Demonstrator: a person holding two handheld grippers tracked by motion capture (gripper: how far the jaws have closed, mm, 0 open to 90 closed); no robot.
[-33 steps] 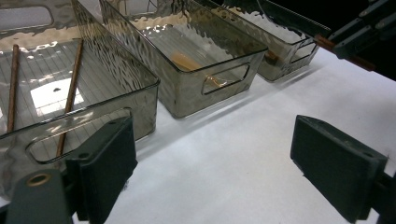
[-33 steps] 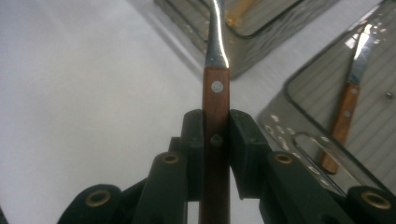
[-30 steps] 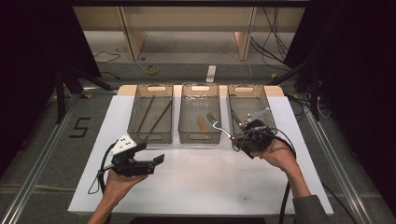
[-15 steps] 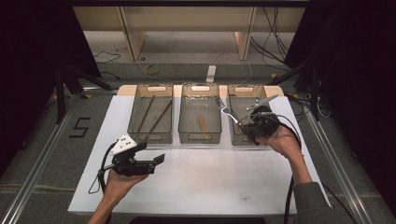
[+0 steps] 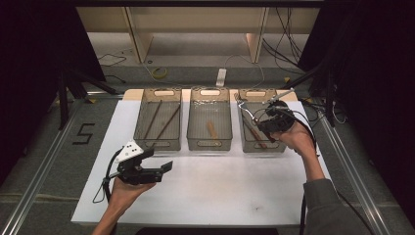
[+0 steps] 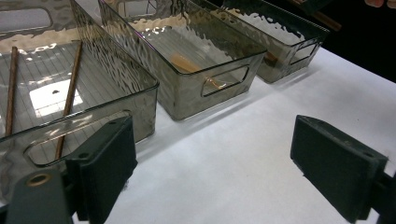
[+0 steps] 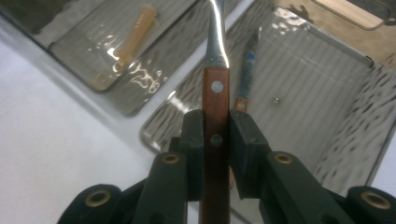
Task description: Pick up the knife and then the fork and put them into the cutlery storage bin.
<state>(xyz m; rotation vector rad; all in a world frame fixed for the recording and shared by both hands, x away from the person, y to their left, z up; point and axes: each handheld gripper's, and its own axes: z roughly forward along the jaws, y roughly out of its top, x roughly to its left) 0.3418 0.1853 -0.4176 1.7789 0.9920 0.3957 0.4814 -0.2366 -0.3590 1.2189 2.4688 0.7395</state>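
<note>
I have the right gripper point(image 7: 216, 126) pinched on the wooden handle of a fork point(image 7: 215, 98), its two pads pressed flat against the sides of the riveted grip, and the steel neck runs up and away from me in the right gripper view. From the high view the fork point(image 5: 247, 108) hangs over the right-hand bin point(image 5: 280, 147), tines toward the far left corner, above the knife point(image 5: 254, 131) that already lies along the bin's floor. My judgement is that the step in hand is setting this fork down in that bin, so I want to lower it lengthwise, parallel to the long walls, so neither the tines nor the handle end catch the rim. I would tip the wrist until the fork is close to level, bring it low over a bare strip of floor beside the knife, and only then let the pads part; releasing from height would make it bounce and clatter against the clear plastic. The middle bin point(image 5: 209, 143) holds a pale wooden-handled piece and the left bin point(image 5: 159, 145) two chopsticks point(image 5: 162, 120), so I must not drift leftward across the wall. My left gripper point(image 5: 161, 169) rests over the white table point(image 5: 220, 196), jaws spread wide with nothing between them, well clear of the bins.
</note>
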